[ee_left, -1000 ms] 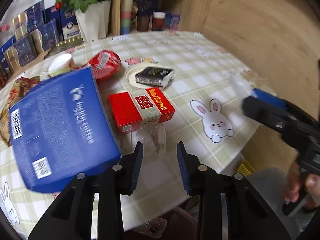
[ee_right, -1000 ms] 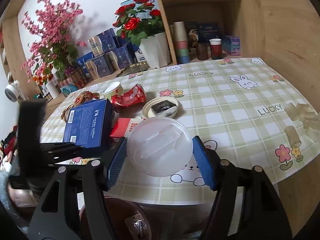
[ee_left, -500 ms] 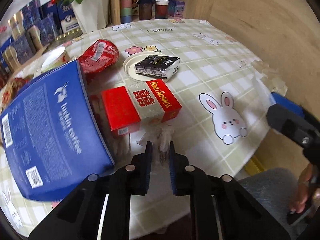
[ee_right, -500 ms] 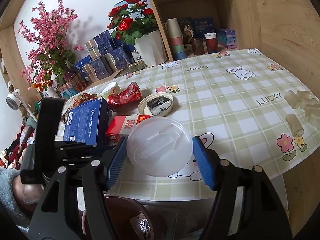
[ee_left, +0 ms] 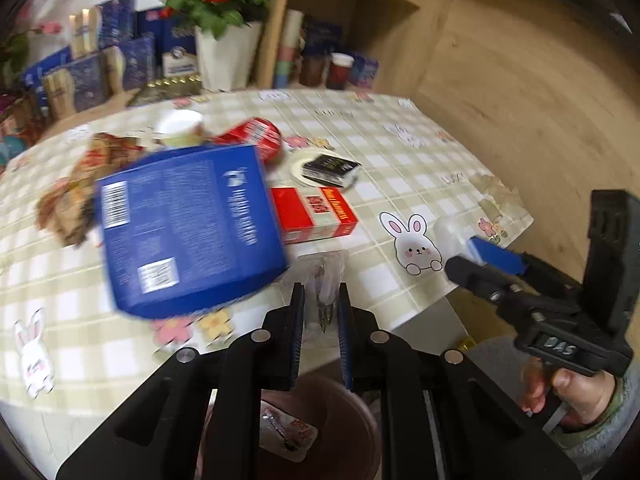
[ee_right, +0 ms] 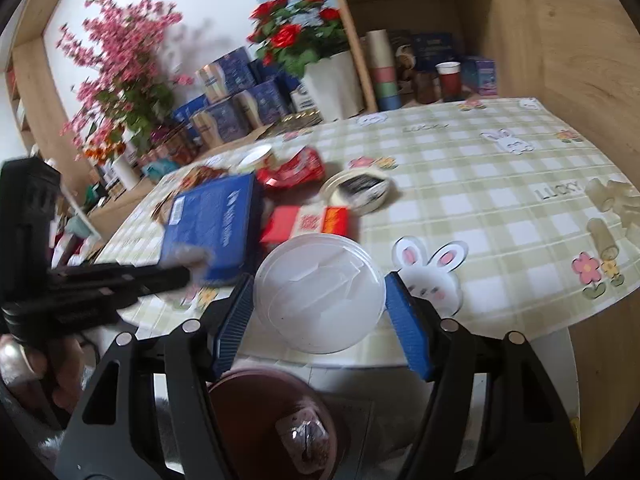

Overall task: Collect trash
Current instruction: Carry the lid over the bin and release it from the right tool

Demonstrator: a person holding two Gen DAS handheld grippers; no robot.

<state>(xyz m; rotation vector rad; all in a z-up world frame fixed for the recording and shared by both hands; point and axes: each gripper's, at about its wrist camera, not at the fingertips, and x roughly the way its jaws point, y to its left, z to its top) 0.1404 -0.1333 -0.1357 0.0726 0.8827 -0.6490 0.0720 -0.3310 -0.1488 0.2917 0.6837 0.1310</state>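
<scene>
The table [ee_right: 500, 216] in front of me wears a green checked cloth with rabbits and flowers printed on it, and most of the litter sits toward its left side. Largest there is the blue box [ee_left: 188, 228], lying flat close to the near edge, with a red carton [ee_left: 316, 214] touching its right side. Behind the carton a small white dish [ee_right: 340, 190] carries a black packet [ee_left: 330, 168], and a crumpled red wrapper [ee_right: 292, 170] lies beyond the box toward the far edge. Below the table's near edge stands a brown bin [ee_right: 256, 404] with a scrap of trash already inside. My right gripper [ee_right: 320, 300] is spread fairly wide, its blue pads pressed on either side of a round clear plastic lid [ee_right: 320, 296], which I hold above the near edge. My left gripper [ee_left: 322, 312] is pinched narrow on a crumpled clear plastic wrapper [ee_left: 324, 280], held just over the near edge, above the bin.
</scene>
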